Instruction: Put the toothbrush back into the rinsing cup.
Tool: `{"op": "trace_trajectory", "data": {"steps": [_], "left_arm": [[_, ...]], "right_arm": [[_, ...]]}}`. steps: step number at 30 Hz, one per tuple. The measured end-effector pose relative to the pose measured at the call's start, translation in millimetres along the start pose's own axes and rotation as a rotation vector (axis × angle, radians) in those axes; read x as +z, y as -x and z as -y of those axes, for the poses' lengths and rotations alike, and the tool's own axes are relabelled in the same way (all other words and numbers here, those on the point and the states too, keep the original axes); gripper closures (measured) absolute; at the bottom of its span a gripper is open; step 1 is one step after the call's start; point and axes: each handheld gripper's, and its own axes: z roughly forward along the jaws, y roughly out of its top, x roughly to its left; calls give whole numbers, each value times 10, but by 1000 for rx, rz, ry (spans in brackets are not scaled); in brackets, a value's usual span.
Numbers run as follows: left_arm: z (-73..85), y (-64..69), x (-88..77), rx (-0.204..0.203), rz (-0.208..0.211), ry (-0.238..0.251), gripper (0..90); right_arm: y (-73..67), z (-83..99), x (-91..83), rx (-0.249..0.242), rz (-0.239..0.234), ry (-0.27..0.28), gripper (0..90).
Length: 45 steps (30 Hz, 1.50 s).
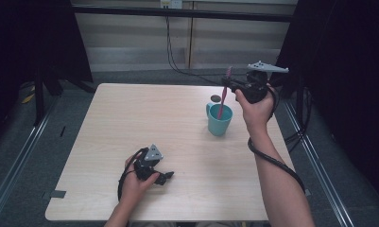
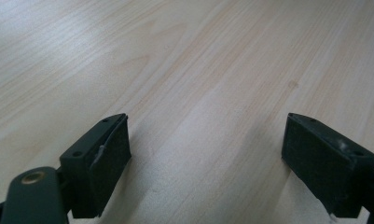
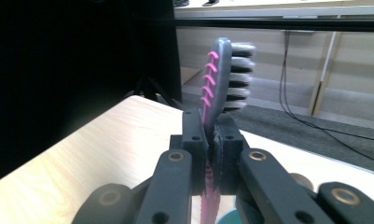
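A pink and grey toothbrush stands upright with its handle end inside a teal cup at the table's right middle. My right gripper is shut on the toothbrush just below the head, above the cup. In the right gripper view the black jaws pinch the pink neck of the toothbrush, bristles pointing right, and the cup's rim peeks out below. My left gripper rests low on the table near the front left, jaws wide apart with nothing between them; its fingers hover just over bare wood.
A small dark round object lies on the light wooden table just behind the cup. Black cables hang from the back wall. Dark curtains stand on both sides.
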Motion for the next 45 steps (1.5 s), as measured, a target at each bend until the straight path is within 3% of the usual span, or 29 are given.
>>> {"op": "trace_trajectory", "data": {"steps": [13,22,31,45], "left_arm": [[0,0,-1,7,-1,-2,153],[2,6,2,2,-7,6,155],[4,8,1,2,-9,7,156],[4,12,-4,2,-15,2,157]], "right_arm": [[208,89,171,-2,68,-29,858],[360,331,286,13,125,-39,856],[388,514,348,8,135,-60,851],[413,789,369,41,136,-90,845]]}}
